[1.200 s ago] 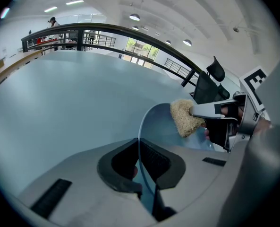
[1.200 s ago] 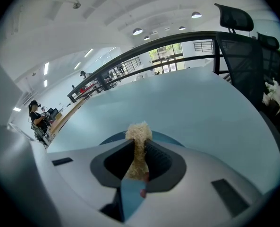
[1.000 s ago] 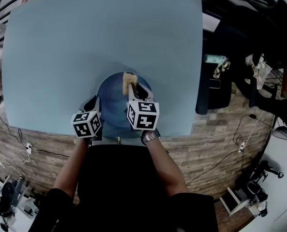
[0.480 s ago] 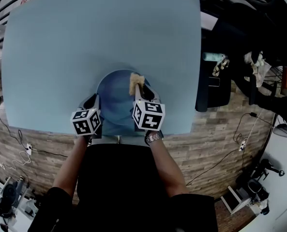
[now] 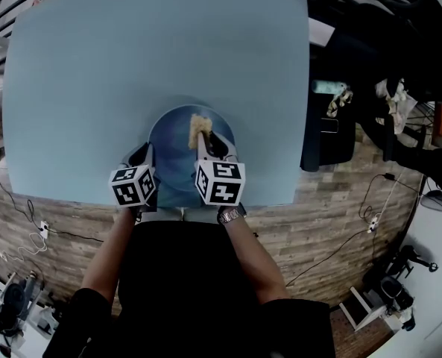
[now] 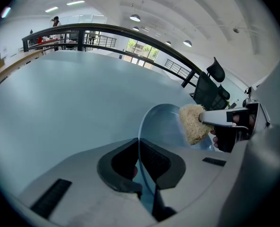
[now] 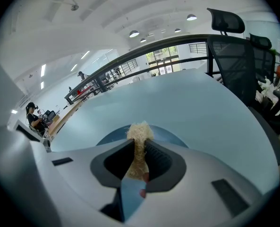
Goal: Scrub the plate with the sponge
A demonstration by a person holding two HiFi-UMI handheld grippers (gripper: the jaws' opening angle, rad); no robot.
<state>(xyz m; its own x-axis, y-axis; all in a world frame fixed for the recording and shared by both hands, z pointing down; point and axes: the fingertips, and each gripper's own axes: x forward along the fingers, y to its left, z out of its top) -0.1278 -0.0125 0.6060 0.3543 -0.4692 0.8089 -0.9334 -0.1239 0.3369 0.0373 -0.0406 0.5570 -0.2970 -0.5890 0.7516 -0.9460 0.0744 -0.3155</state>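
A round blue plate (image 5: 172, 144) lies near the front edge of the pale blue table (image 5: 131, 58). My left gripper (image 5: 141, 160) is shut on the plate's left rim (image 6: 140, 141), which passes edge-on between its jaws. My right gripper (image 5: 203, 144) is shut on a tan fibrous sponge (image 5: 198, 123), whose tip rests on the plate's far right part. In the left gripper view the sponge (image 6: 193, 123) sticks out of the right gripper's white fingers over the plate (image 6: 165, 124). In the right gripper view the sponge (image 7: 139, 138) stands upright between the jaws, above the plate (image 7: 111, 137).
Black office chairs (image 5: 332, 136) stand off the table's right side, one of them (image 7: 234, 65) close to the table edge. The person's arms and dark clothing (image 5: 183, 274) fill the near side. A railing (image 6: 106, 32) runs behind the table.
My right gripper with the sponge swung right on the plate, then came back left and toward the near edge. The left gripper has held still on the rim.
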